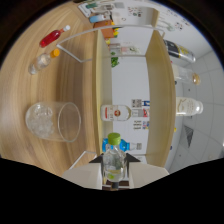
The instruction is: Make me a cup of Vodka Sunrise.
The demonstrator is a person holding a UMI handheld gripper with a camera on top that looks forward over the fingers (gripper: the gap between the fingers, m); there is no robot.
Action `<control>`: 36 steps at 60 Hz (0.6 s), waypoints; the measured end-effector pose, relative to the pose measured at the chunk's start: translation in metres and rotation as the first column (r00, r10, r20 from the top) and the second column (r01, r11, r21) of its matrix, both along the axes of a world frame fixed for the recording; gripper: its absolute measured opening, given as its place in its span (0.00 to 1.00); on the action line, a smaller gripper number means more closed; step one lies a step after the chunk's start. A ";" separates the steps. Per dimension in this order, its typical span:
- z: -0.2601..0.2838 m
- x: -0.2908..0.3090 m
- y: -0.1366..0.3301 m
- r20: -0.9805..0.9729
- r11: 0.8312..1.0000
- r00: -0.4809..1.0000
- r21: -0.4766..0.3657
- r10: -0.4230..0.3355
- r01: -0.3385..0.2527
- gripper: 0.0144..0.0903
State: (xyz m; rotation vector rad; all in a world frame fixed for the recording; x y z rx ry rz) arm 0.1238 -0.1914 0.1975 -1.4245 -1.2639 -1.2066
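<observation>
Green-capped bottle (114, 159) clamped in jaws, ice glass (52, 121) beside, shelf (135, 95) ahead

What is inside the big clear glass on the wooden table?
The glass has a pile of ice cubes in it, heaped at its bottom. No coloured drink shows in it. Beside it, the claw is shut on a small green-capped bottle, which covers what lies right behind it.

A home bar or drinks-mixing station — a light wooden counter (75, 75) carries a clear glass tumbler filled with ice (52, 121) and a small red-liquid bottle (52, 37), while open wooden shelving (160, 90) holds labelled spirit bottles (122, 112) against white wall tiles (200, 130).
</observation>
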 end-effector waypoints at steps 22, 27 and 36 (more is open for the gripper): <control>-0.015 -0.022 0.009 0.388 0.989 0.910 -0.057 0.149 -0.138 0.27; -0.007 -0.023 0.006 0.221 0.993 0.968 -0.045 0.116 -0.109 0.27; 0.016 -0.024 0.000 -0.410 0.999 0.912 -0.032 -0.006 -0.008 0.27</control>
